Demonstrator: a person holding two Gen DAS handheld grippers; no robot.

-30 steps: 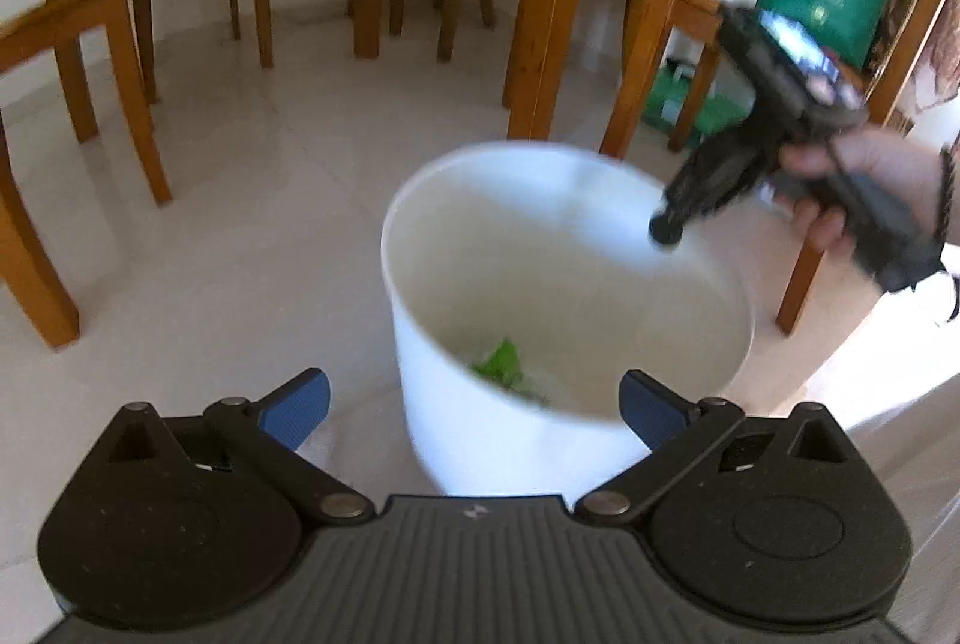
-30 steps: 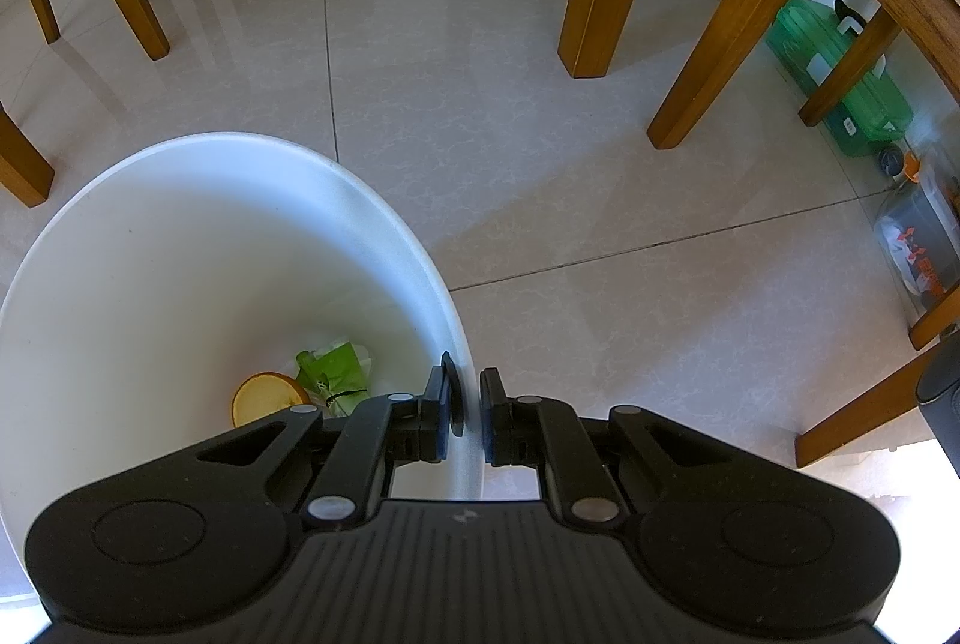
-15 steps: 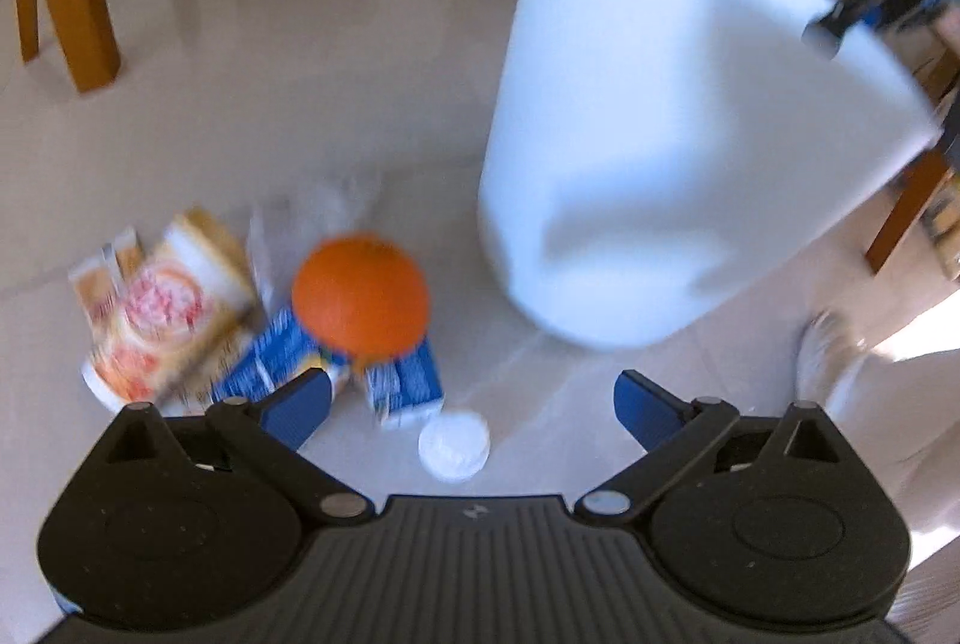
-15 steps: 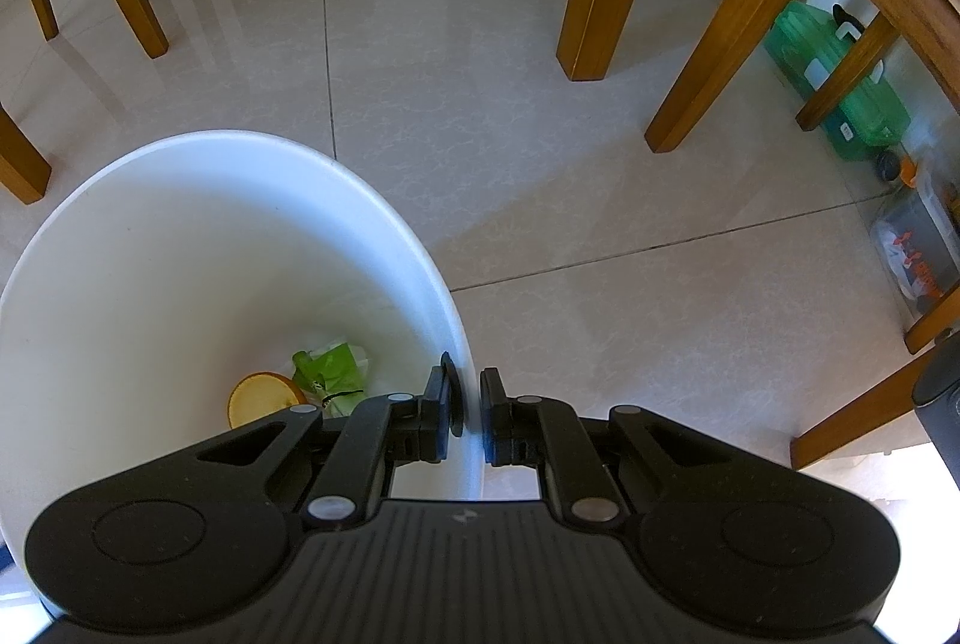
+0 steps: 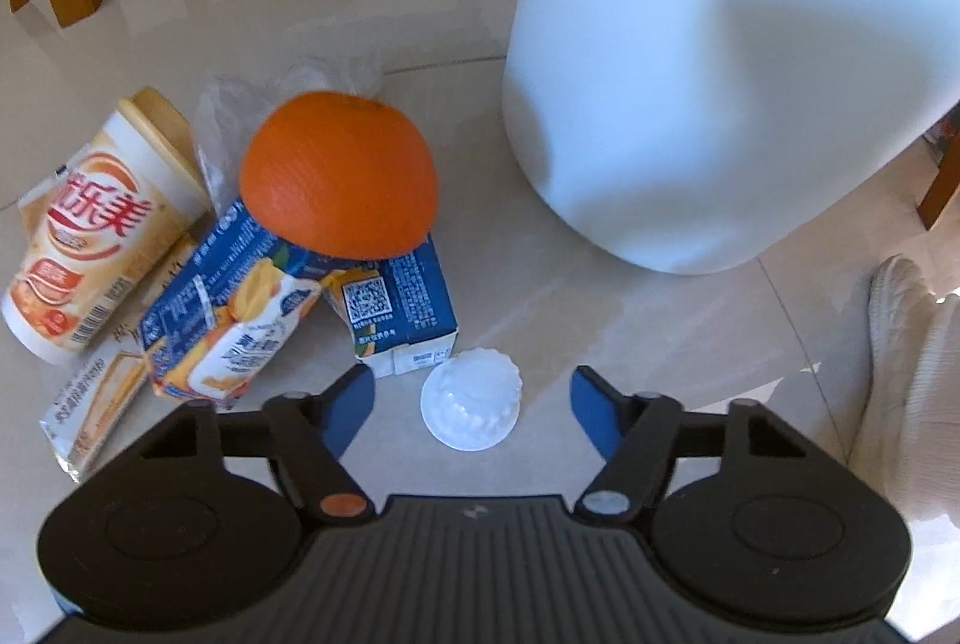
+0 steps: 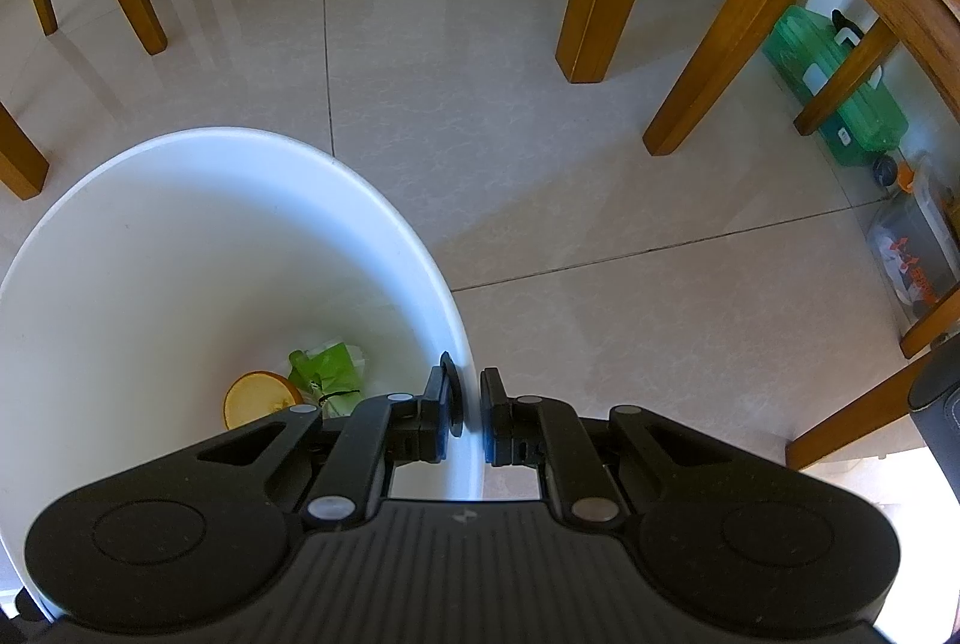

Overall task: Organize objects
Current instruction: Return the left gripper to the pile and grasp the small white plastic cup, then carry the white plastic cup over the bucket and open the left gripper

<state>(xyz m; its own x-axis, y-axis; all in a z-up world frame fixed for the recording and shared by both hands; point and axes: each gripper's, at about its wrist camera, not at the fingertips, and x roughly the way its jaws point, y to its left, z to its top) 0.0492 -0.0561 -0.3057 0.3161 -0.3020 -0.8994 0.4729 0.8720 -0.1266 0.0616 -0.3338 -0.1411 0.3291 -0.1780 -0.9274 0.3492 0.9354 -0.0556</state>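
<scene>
Right gripper (image 6: 471, 419) is clamped on the white bin (image 6: 180, 248) rim, steadying it for loading. Left gripper (image 5: 471, 395) is closing around the white fluted cup (image 5: 471, 407) on the floor (image 5: 660, 332) beside the bin, pads not yet touching.

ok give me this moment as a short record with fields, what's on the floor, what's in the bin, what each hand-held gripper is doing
setting: tiled floor among wooden chair legs
bin: white bin, upright
in bin: orange lid, green wrapper
floor pile: orange on blue juice cartons; milk tea cup on its side; white jelly cup
left hand-held gripper: jaws closing, jelly cup between them, not yet touched
right hand-held gripper: shut on the bin's rim
</scene>
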